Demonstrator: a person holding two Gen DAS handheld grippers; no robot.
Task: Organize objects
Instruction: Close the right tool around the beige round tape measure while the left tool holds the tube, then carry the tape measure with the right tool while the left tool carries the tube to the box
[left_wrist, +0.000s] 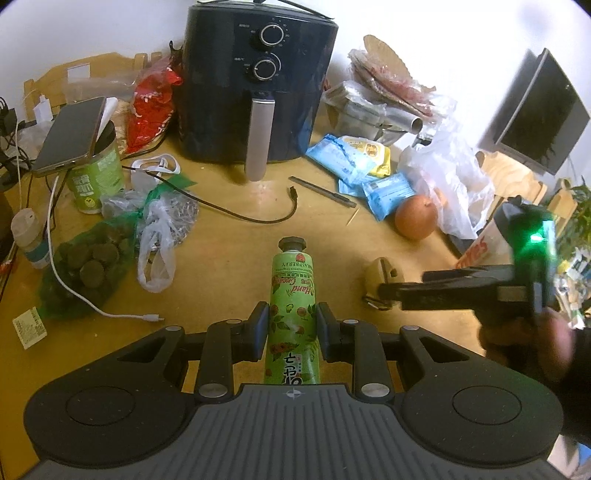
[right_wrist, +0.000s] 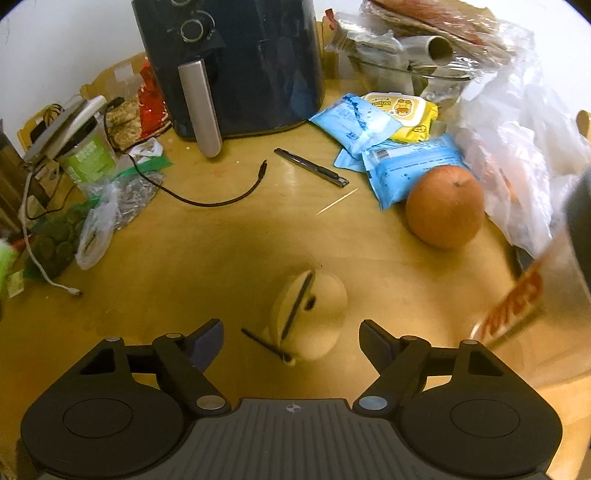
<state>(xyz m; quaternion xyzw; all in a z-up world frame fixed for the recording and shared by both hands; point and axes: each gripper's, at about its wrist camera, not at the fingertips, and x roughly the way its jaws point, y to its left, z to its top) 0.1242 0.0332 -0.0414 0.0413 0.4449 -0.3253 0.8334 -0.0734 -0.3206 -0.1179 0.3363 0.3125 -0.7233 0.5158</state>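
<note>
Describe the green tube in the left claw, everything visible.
The tube is a glossy green hand-cream tube with berry and leaf prints and a dark hexagonal cap. It points cap-first away from the camera, held above the table. The left claw is shut on its middle, pads pressing both sides. Nothing else touches it.

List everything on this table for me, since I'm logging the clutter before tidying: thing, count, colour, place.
air fryer: 1, black, back centre
hand cream tube: 1, green, in the left hand-held gripper
orange: 1, orange, right
wipe packs: about 3 blue, 1 yellow, behind the orange
pen: 1, dark, centre
toothpick: 1, pale, beside the pen
black cable: 1, centre left
small case: 1, beige, front, before the right hand-held gripper
can: 1, green, left, phone on top
table: 1, wooden
left hand-held gripper: shut on the tube
right hand-held gripper: open
</note>
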